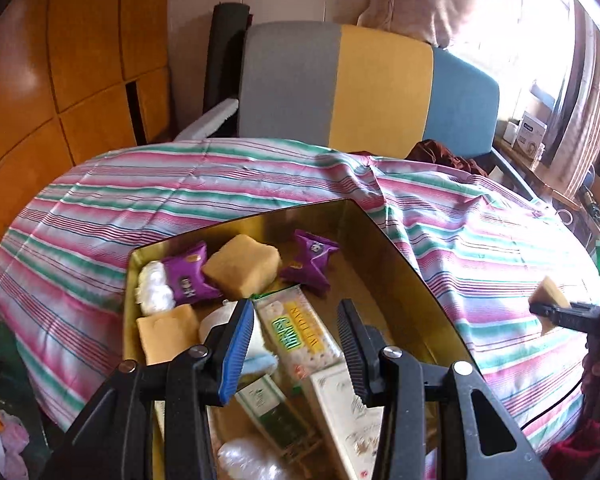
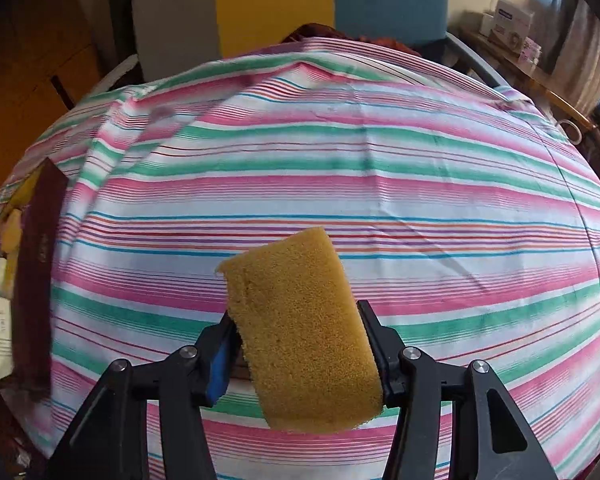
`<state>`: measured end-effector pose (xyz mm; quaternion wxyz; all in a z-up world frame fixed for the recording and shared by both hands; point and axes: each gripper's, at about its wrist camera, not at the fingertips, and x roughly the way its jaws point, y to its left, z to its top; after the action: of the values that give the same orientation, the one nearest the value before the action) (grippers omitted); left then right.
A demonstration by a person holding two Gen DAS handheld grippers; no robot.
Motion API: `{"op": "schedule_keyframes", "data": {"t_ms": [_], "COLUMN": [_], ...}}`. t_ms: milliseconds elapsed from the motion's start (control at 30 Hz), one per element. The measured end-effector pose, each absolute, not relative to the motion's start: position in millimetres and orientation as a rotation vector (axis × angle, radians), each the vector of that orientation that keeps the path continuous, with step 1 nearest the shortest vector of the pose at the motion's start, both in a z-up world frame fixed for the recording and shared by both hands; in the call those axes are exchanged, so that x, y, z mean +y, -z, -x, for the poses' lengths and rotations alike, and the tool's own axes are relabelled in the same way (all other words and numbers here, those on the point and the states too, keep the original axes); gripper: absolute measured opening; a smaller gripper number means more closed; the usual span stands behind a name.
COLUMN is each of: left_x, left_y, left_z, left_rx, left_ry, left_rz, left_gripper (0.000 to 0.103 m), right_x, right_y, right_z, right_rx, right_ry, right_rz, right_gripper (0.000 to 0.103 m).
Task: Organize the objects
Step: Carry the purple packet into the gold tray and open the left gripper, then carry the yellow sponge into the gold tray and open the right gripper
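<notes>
A gold-lined box [image 1: 380, 236] sits on the striped cloth and holds two yellow sponges [image 1: 242, 270], two purple snack packets [image 1: 310, 260], a white wad [image 1: 154, 290], a green-and-yellow packet [image 1: 296, 332] and cartons. My left gripper [image 1: 296, 320] is open and empty just above the box contents. My right gripper [image 2: 300, 332] is shut on a yellow sponge [image 2: 300, 320] and holds it above the cloth. It also shows at the right edge of the left wrist view [image 1: 550, 300]. The box's dark outer wall [image 2: 36, 280] shows at the left of the right wrist view.
The striped cloth [image 2: 380, 168] covers a round table. A grey, yellow and blue chair back [image 1: 364, 84] stands behind it. Orange wood cabinets [image 1: 60, 80] are at the left. A shelf with boxes [image 1: 532, 132] is at the right.
</notes>
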<state>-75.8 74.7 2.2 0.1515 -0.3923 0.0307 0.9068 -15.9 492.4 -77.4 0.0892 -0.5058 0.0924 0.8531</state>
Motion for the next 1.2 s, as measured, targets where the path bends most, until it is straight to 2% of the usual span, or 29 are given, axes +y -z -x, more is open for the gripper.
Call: {"op": "schedule_keyframes", "data": {"t_ms": [333,600,800,833,900,933,1000,1067,1200], "left_x": [44,13,4,4,5,6,7,8,11], "left_y": [2,14,18,19,20,20,20,18,11], "left_z": [64,64,62,62,61,60,59,57,50], "left_rx": [0.015,-0.081,-0.066,-0.060,-0.049,-0.032,-0.015,-0.010,0.043], "left_ry": [-2.648,-2.706,-2.754,-2.759,-2.769,-2.782,-2.797,-2.811,-2.851], "left_rz": [1.150,1.236,1.245,1.249,1.254,1.257,1.263,1.246,1.205], "left_gripper": [0.044,0.044,0.045,0.045,0.045,0.049,0.056,0.056,0.056], "right_x": [318,232,203,198,194,192,189,191,201], "right_y": [13,23,57,63,76,81,83,83,68], "right_z": [61,100,132,136,141,141,139,137,123], "right_rx": [0.153,0.034,-0.044,-0.061,-0.066,-0.049,-0.051,-0.014,0.037], "right_ry": [-2.922,-2.961,-2.879,-2.863,-2.835,-2.831,-2.854,-2.866,-2.920], "right_rz": [1.460,1.555,1.672,1.692,1.753,1.777,1.764,1.771,1.679], "right_gripper": [0.057,0.059,0.060,0.063,0.076,0.082,0.084,0.092,0.097]}}
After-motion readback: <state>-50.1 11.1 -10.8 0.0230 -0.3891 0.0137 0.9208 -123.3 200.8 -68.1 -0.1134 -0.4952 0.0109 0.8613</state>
